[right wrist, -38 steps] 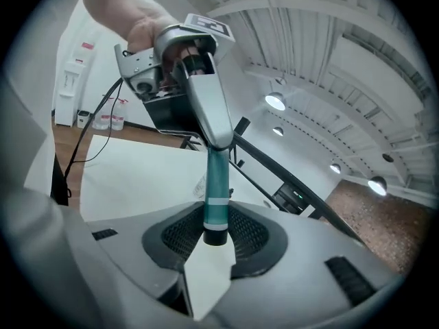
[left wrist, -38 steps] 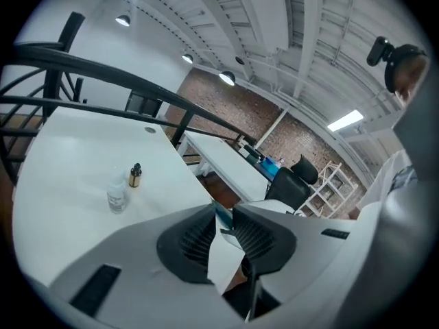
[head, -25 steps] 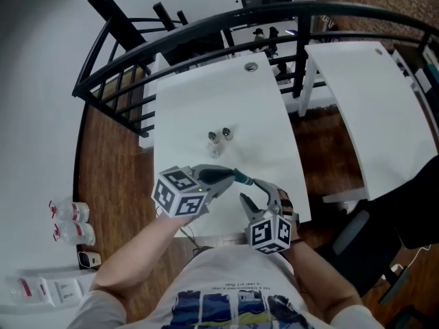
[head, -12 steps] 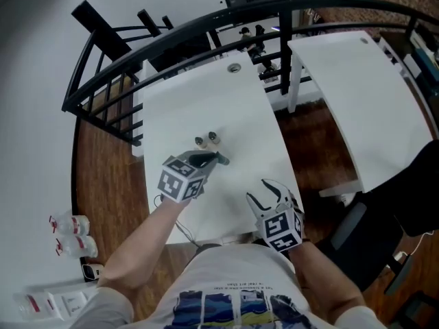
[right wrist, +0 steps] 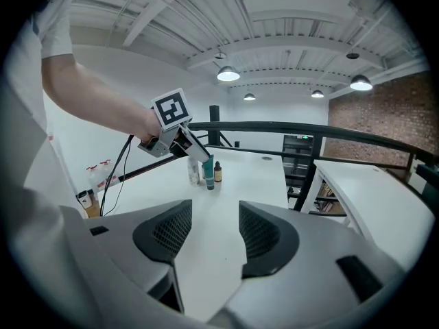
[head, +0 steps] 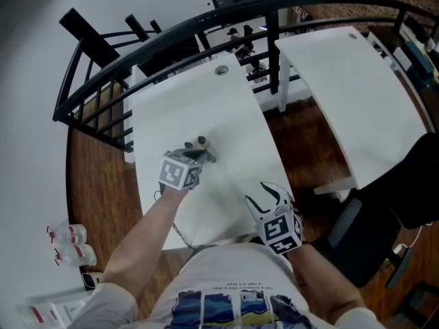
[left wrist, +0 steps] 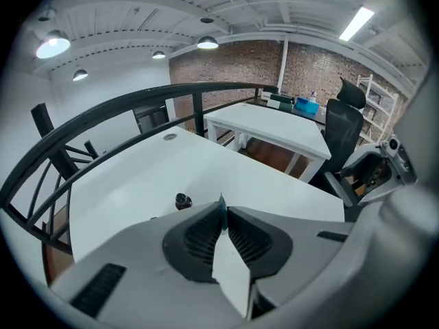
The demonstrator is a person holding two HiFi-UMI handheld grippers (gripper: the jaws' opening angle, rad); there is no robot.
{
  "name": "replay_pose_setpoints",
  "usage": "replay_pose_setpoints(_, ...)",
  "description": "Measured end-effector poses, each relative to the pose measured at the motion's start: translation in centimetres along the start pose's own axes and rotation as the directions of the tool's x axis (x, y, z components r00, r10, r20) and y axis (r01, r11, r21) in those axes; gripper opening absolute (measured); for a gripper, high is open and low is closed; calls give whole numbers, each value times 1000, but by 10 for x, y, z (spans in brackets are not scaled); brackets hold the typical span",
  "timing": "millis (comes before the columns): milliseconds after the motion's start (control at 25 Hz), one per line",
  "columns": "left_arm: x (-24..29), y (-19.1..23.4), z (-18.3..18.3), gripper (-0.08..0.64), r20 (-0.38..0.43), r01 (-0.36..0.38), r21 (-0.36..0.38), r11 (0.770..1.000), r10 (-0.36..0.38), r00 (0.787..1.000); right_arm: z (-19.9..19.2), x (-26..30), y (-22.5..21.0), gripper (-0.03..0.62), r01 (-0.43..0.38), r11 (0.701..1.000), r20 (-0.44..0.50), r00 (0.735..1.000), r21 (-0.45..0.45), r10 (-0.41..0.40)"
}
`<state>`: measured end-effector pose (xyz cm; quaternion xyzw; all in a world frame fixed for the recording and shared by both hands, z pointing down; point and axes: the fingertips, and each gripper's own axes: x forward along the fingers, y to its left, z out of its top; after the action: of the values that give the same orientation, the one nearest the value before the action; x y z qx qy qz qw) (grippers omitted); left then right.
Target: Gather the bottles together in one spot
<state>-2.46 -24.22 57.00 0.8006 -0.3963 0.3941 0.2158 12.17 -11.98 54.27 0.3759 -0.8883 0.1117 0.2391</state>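
Observation:
My left gripper (head: 206, 155) is shut on a slim teal bottle (right wrist: 208, 173), which stands with its base on or just above the white table (head: 233, 122). Right beside it stand a clear bottle (right wrist: 194, 172) and a small dark bottle (right wrist: 217, 172). In the head view these two bottles (head: 196, 142) sit just beyond the left gripper's tip. The left gripper view shows only a teal sliver (left wrist: 221, 210) pinched between the shut jaws, with the dark bottle's cap (left wrist: 182, 201) beyond. My right gripper (head: 264, 194) hangs open and empty near the table's front right corner.
A black railing (head: 171, 40) curves round the table's far side. A second white table (head: 350, 94) stands to the right across a strip of wood floor. A dark office chair (head: 357, 238) is at the lower right. Bottles (head: 68, 245) lie on the floor at the left.
The left gripper has carried the teal bottle away from my body and down, up to the two bottles. The right gripper has shifted a little and rolled, still open.

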Motion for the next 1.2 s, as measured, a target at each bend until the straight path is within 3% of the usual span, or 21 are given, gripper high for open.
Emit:
replay_pose_setpoints(640,22,12,-3,31,-70,-31,37,999,34,997,-9,5,-10,240,-2,1000,-16,1000,17,2)
replay_pose_setpoints(1200,14,17,1,45,-41,-60,61,996,62,997,-6,10,-6,239,-16,1000,-19,1000,11,16)
